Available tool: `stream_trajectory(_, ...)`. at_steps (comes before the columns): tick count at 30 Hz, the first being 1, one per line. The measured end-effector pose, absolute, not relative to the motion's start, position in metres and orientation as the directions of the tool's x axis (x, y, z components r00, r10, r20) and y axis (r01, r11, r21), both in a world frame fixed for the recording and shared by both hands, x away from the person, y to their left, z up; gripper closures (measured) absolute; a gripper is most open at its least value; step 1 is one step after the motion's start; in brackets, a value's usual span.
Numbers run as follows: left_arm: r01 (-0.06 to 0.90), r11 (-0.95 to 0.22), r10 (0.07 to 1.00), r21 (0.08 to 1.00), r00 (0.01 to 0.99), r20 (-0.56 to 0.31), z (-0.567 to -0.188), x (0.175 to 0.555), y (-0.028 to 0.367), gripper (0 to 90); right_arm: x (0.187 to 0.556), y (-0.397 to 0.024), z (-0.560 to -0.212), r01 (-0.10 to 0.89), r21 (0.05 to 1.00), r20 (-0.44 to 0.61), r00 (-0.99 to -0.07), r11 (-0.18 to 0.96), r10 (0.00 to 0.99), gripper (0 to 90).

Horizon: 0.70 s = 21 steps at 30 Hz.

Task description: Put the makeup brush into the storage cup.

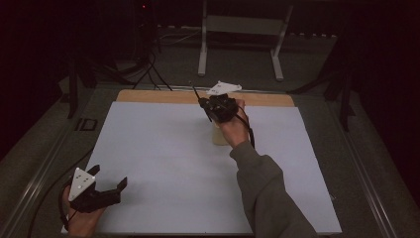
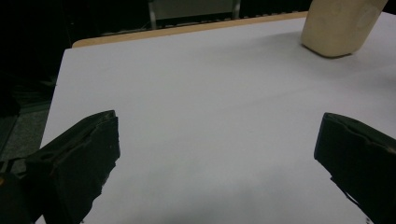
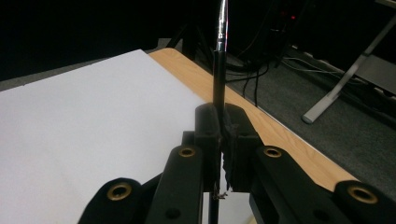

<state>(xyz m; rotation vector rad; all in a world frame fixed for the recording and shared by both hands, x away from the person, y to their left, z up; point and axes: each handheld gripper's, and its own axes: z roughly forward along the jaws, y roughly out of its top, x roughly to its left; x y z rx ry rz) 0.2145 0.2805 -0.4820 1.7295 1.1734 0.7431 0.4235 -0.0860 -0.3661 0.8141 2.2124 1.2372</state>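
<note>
My right gripper (image 1: pixel 207 105) hovers over the far middle of the white mat (image 1: pixel 163 163), shut on a thin black pen (image 1: pixel 196 92) with a silvery end. In the right gripper view the jaws (image 3: pixel 219 128) pinch the pen (image 3: pixel 218 79), which points up and away. Just below that hand stands a beige cup-like holder (image 1: pixel 218 137), also seen at the top right of the left gripper view (image 2: pixel 338 25). My left gripper (image 1: pixel 109 177) rests near the mat's front left corner, open, with nothing between its jaws (image 2: pixel 219 135).
The mat lies on a wooden tabletop whose bare strip (image 1: pixel 148 95) shows along the far edge. Beyond it are a metal stand (image 1: pixel 237 25) and dark cables (image 1: pixel 148 69) on the floor.
</note>
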Motion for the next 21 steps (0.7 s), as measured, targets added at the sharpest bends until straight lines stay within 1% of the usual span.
stream_trajectory(16, 0.393, -0.155, 0.929, 0.906, 0.371, -0.002, -0.482, 0.214, 0.281, 1.4, 0.424, -0.096, -0.365, 0.267, 0.881, -0.113, -0.682, 0.39, 0.723, 85.2)
stream_trajectory(21, 0.394, -0.155, 0.929, 0.906, 0.37, -0.002, -0.482, 0.214, 0.281, 1.4, 0.426, -0.104, -0.369, 0.281, 0.884, -0.101, -0.664, 0.372, 0.741, 85.2)
